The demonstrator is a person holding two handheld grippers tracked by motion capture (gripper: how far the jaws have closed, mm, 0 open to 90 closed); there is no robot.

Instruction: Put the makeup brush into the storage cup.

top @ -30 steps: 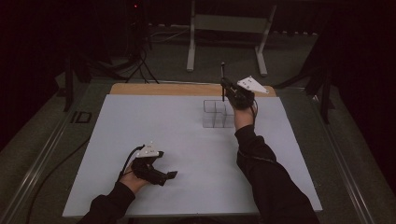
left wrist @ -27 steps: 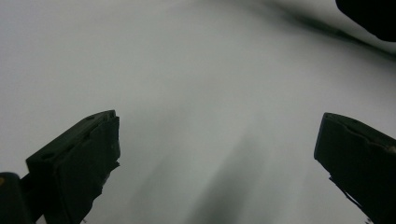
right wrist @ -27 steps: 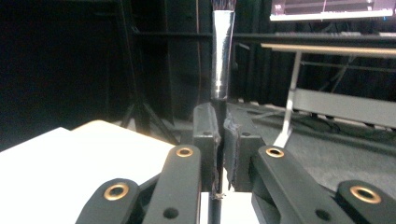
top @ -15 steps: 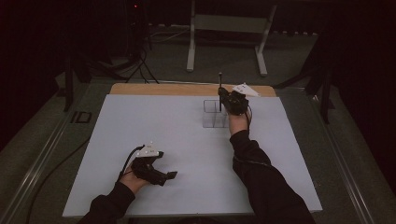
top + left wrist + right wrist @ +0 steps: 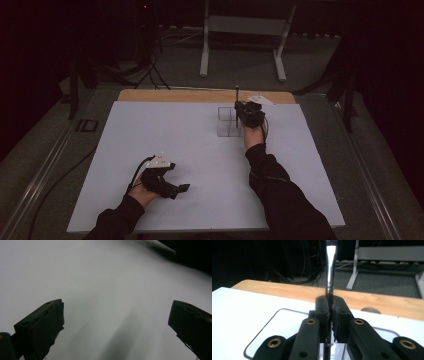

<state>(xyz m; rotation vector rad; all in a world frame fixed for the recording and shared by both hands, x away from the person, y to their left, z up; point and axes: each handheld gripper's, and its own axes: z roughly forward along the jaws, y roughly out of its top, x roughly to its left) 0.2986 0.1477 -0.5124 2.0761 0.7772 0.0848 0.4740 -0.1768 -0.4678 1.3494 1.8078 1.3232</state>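
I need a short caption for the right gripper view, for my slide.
Right gripper shut on an upright brush above a clear organizer.

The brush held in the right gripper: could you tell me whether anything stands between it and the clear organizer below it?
Nothing visible does. The right gripper holds the brush upright directly over the clear organizer, with no other object around it.
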